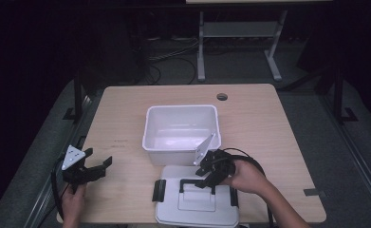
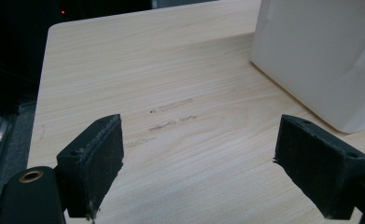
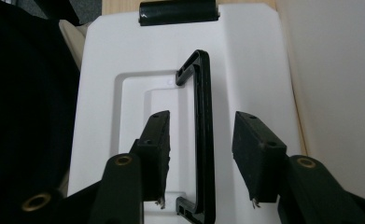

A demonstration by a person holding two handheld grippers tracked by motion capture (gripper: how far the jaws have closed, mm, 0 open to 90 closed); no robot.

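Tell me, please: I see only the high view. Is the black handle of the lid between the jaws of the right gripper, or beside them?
Observer: Between them. In the right gripper view the handle of the lid runs between the jaws of the right gripper, with a gap on each side, so neither pad presses on it.
Operator: Thank you. Does the left gripper hold anything?
Observer: No. In the left gripper view the left gripper has its jaws wide open over the bare table, with nothing between them.
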